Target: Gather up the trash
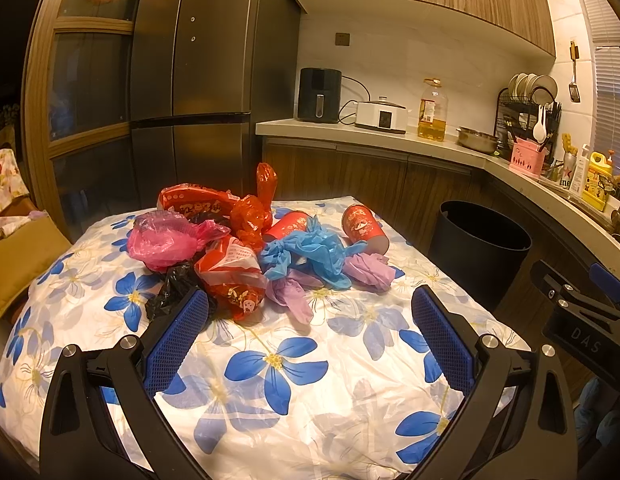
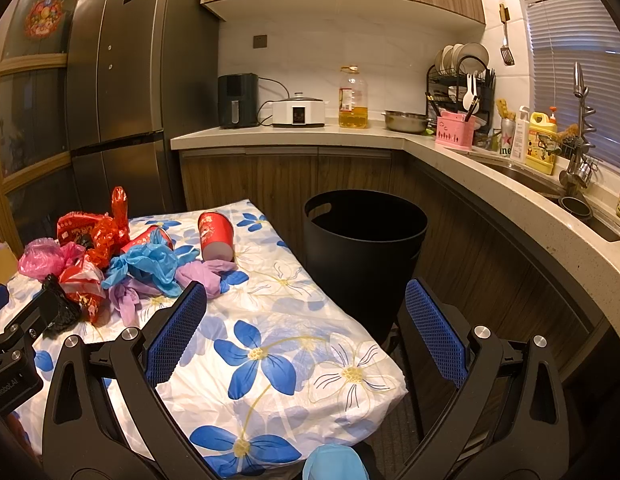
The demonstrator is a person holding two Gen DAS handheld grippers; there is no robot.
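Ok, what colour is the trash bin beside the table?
Black trash bin, clearest in the right wrist view.

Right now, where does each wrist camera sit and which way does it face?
Left wrist: low over the floral cloth, facing the trash pile and fridge; its open left gripper shows, the right one at the edge.
Right wrist: at the table's right corner, facing the black bin and counter; open right gripper shows.
Shared: pile, red cup, bin.
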